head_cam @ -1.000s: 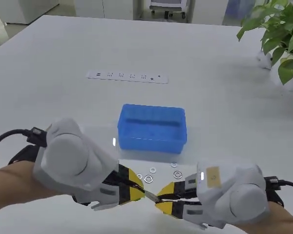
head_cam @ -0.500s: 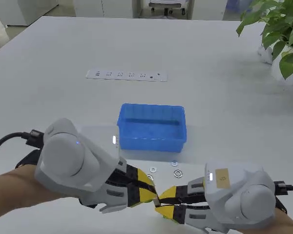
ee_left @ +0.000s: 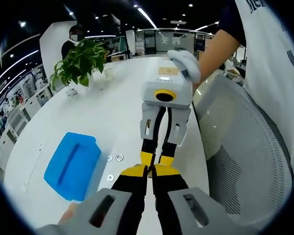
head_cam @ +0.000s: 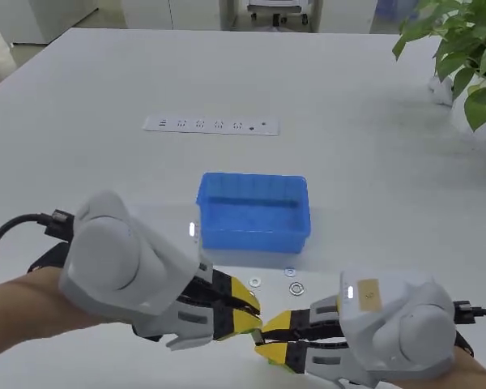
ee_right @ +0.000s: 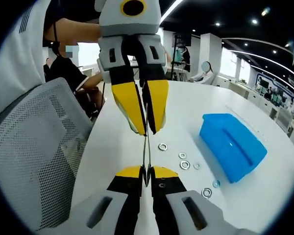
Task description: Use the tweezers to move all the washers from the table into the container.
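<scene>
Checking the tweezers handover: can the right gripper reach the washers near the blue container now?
Probably not yet: both the right gripper and left gripper look shut on the tweezers, tip to tip. The washers lie close, nothing between.

On the bench (head_cam: 373,162), left claw (head_cam: 255,314) and right claw (head_cam: 263,336) meet tip to tip, tweezers (ee_right: 146,152) between them. Washers (head_cam: 296,288) lie just beyond the claws; the container (head_cam: 253,209) sits behind those, a power strip (head_cam: 211,125) farther back.
</scene>
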The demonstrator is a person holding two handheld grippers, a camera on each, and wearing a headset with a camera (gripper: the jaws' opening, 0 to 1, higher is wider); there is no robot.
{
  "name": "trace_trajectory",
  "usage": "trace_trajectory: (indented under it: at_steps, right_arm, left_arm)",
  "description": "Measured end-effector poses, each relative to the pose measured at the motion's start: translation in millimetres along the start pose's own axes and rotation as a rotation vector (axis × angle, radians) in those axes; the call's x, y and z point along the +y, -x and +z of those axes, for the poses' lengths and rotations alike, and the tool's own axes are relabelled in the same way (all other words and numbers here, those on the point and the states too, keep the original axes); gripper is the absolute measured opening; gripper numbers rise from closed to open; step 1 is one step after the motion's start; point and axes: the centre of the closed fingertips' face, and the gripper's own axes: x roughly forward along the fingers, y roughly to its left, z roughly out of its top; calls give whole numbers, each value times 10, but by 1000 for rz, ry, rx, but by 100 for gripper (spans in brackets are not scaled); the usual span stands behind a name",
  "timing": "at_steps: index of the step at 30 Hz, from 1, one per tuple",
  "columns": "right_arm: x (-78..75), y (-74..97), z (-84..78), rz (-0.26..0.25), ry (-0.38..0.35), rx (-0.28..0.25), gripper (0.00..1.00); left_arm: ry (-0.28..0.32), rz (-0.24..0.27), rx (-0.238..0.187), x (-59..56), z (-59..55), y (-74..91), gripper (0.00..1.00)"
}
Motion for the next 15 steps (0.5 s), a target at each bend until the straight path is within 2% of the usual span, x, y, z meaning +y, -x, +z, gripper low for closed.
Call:
trace_trajectory:
  at_steps: [6,10,15]
  right_arm:
    - [-8,36,-16,-6,-26,-13,7]
    - [-2,47,-23,-5,-24,-10,7]
    - [6,50,-28,3,-33,-13,8]
  left_arm:
    - [27,2,-9,25,8,5,8]
    - [39,-22,-20,-10,39,-11,7]
    - [44,-30,-62,-15,128,-36,7]
